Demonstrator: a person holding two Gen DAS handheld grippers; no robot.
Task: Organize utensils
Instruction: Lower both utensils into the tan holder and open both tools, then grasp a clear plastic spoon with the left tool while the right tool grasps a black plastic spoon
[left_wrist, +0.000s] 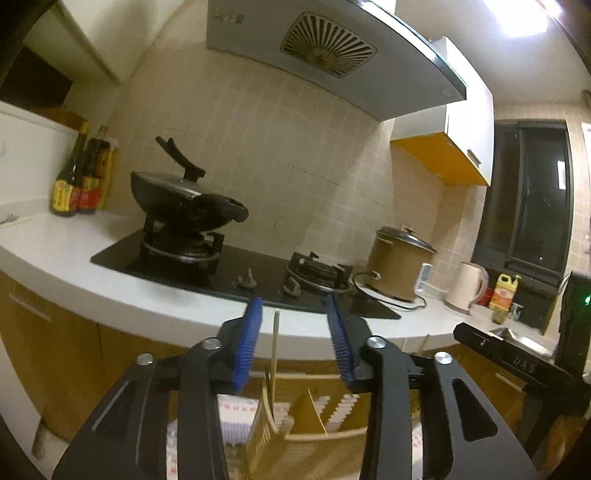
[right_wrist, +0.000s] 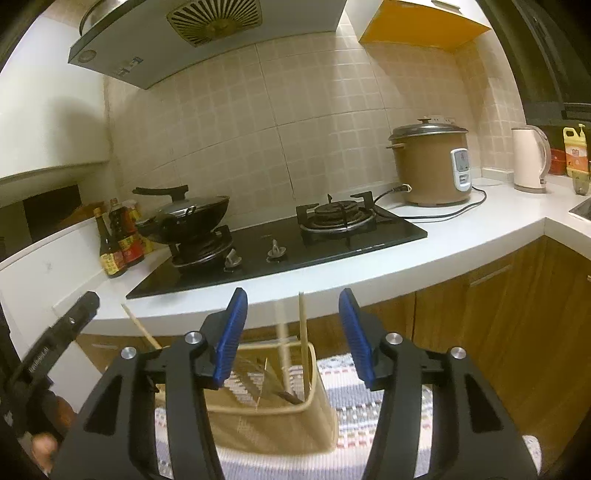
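Both tools stand open, gripping nothing. The left tool (left_wrist: 295, 341) frames 1 pale bamboo chopstick (left_wrist: 274, 354), upright in the slatted bamboo holder (left_wrist: 295, 435) at lower centre. The right tool (right_wrist: 291, 336) frames another (right_wrist: 303, 339) likewise.

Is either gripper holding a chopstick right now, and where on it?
Neither. Left gripper and right gripper are open; chopsticks stand untouched in the holder.
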